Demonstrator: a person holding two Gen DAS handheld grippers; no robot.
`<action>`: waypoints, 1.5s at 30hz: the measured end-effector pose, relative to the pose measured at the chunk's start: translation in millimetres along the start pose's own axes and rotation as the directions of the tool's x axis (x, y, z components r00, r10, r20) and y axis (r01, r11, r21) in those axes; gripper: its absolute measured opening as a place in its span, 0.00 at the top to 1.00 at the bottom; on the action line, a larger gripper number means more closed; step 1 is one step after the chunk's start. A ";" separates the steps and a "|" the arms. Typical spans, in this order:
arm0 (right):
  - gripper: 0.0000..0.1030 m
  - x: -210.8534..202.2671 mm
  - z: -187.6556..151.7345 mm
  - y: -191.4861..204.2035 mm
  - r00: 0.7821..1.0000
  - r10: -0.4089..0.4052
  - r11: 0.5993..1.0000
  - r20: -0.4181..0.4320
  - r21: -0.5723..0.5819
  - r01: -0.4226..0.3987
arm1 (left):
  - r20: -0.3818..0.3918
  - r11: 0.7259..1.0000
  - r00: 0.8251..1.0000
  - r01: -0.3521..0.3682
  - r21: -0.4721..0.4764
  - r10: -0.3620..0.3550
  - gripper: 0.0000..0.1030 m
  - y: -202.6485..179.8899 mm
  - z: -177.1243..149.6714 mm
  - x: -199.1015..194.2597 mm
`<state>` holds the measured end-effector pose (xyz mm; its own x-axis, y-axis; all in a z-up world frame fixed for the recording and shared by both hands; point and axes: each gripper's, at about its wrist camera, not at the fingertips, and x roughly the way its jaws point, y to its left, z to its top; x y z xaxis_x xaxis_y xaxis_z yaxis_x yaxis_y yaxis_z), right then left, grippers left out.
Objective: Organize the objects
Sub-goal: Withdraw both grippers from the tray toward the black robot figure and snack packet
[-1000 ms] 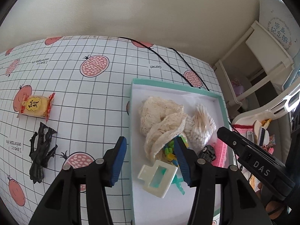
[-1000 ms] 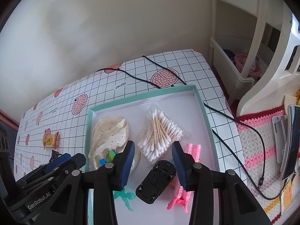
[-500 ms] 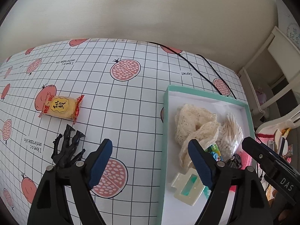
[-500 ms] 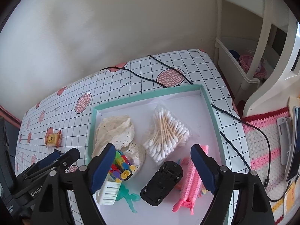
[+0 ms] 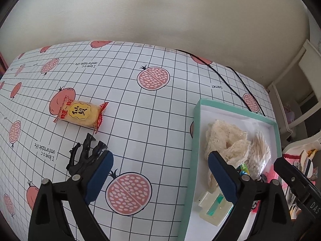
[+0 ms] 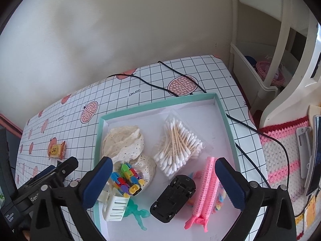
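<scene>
The teal-rimmed box (image 6: 226, 118) on the worktop (image 5: 160, 120) now holds the lace cloth (image 6: 124, 142), the cotton swab packet (image 6: 178, 144), the pink hair roller clip (image 6: 206, 182), the black toy car (image 6: 173, 197), a green figure (image 6: 138, 212) and, newly, the white clip (image 6: 114, 206) with the bundle of coloured pegs (image 6: 127, 180) at its 12 o'clock. A second ago both grippers were narrowed over these pieces; since then the white clip and the pegs have been set down, and both have been drawn back. The left gripper (image 5: 160, 174) is now spread wide and empty, swung toward the bare worktop; the right gripper (image 6: 163, 180) is likewise spread wide and empty above the box.

Outside the box, two things are left: the black claw clip (image 5: 84, 154), just beside the left gripper's left finger at about 9 o'clock, and the yellow snack packet (image 5: 80, 113) at 11 o'clock. The claw clip is judged the next pick-up, so sorting is nearly finished.
</scene>
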<state>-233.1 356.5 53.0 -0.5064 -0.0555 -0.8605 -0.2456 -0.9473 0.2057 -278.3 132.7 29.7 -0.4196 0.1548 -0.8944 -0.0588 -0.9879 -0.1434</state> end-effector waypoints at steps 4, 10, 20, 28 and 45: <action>0.00 0.4 -0.8 1.3 1.000 -0.001 1.000 -0.001 -0.003 0.001 | -0.002 1.000 1.000 -0.001 -0.001 0.001 0.07 -0.8 -0.1 0.2; 0.00 1.3 0.0 1.6 1.000 -0.003 1.000 -0.003 -0.006 0.003 | -0.006 1.000 1.000 -0.003 0.001 0.003 0.07 -1.1 -0.4 2.3; 0.00 2.0 -0.4 4.8 1.000 0.001 1.000 -0.001 -0.011 -0.001 | -0.012 1.000 1.000 -0.013 -0.007 0.013 0.07 8.8 1.1 2.0; 0.00 3.9 -0.6 29.5 1.000 0.016 0.999 -0.004 -0.044 -0.016 | -0.022 0.997 0.999 -0.043 -0.072 0.042 0.07 48.6 7.5 -2.0; 0.00 22.3 -7.9 106.8 0.997 0.066 0.989 -0.029 -0.129 -0.069 | -0.158 0.992 0.981 -0.119 -0.043 0.110 0.07 100.1 -4.6 30.0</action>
<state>-264.1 251.6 52.1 -0.4971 -0.1267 -0.8584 -0.1019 -0.9739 0.2028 -292.6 38.4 -13.4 -0.2755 0.0440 -0.9603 0.0300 -0.9981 -0.0543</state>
